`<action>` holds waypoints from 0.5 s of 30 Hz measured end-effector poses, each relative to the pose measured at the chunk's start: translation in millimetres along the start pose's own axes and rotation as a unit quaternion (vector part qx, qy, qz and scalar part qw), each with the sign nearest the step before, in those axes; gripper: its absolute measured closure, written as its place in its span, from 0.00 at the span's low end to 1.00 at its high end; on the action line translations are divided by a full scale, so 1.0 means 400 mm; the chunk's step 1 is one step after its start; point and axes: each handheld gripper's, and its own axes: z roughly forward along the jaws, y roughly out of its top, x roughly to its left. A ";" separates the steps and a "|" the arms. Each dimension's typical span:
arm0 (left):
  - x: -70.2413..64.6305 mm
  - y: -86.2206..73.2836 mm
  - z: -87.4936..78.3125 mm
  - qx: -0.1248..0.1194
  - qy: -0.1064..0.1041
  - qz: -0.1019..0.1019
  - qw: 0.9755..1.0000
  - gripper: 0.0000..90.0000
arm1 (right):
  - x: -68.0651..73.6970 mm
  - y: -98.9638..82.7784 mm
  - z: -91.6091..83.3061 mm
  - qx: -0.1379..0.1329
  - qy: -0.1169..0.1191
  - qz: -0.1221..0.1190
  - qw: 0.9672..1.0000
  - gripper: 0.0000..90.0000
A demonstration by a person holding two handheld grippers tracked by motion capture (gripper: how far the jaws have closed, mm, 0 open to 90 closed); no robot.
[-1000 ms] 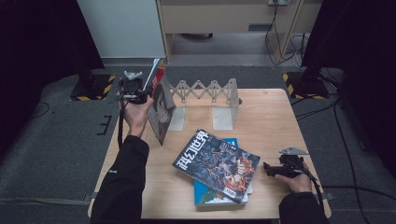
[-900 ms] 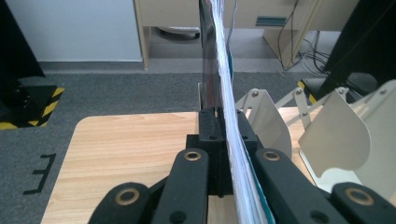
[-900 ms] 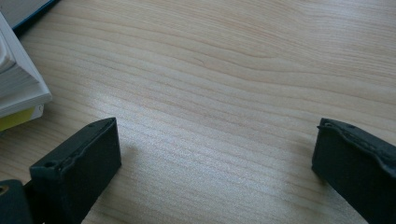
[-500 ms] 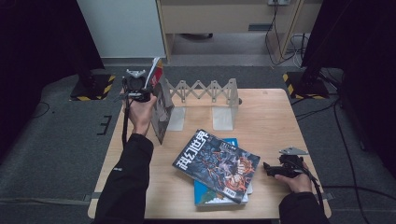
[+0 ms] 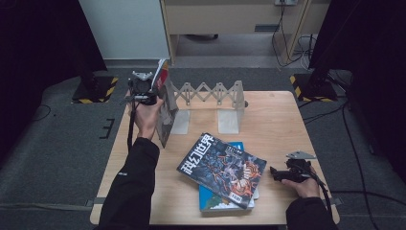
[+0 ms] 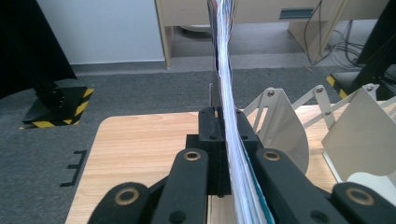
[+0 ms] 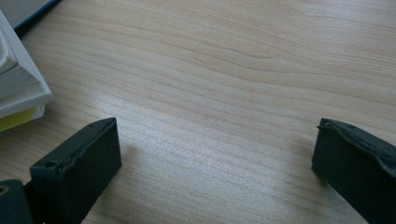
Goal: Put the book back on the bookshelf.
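Forearms in dark sleeves reached in from the near edge in the high view. The left hand (image 5: 146,115) was raised at the far left of the pale wooden table (image 5: 277,120), holding the left gripper (image 5: 142,88) clamped on a thin magazine (image 5: 165,112) that stood upright on its edge just beside the left end of a white metal accordion book rack (image 5: 210,98). The right hand (image 5: 304,184) rested low at the near right with the right gripper (image 5: 282,173) pointing left toward two flat books, a glossy dark-covered magazine (image 5: 222,170) lying on a blue book (image 5: 215,201)

Along the left gripper view, the two black jaws were pressed together on the magazine's (image 6: 229,93) page edges, a slim, slightly bowed sheaf rising straight up; the rack's smooth rounded white plates (image 6: 280,126) stood to the right

Along the right gripper view, the matte black pads (image 7: 79,168) stood wide apart with nothing between them, just above the grained wood (image 7: 219,88); stacked pale page edges (image 7: 18,88) lay at the left
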 end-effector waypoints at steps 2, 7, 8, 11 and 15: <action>0.003 -0.004 -0.004 -0.010 -0.007 0.003 1.000 0.92 | 0.000 0.000 0.000 0.000 -0.001 0.000 1.000 0.02; 0.009 -0.013 -0.005 -0.015 -0.016 0.002 1.000 0.84 | 0.001 0.000 0.000 0.000 0.000 0.001 1.000 0.02; 0.012 -0.016 -0.006 -0.016 -0.022 0.005 1.000 0.80 | 0.001 0.000 0.000 0.000 0.000 0.000 1.000 0.01; 0.017 -0.019 -0.013 -0.030 -0.031 0.002 0.999 0.75 | 0.001 0.000 0.000 0.000 0.000 0.000 1.000 0.01; 0.025 -0.023 -0.031 -0.043 -0.038 0.003 0.998 0.69 | 0.001 0.000 0.000 0.000 0.000 0.001 1.000 0.01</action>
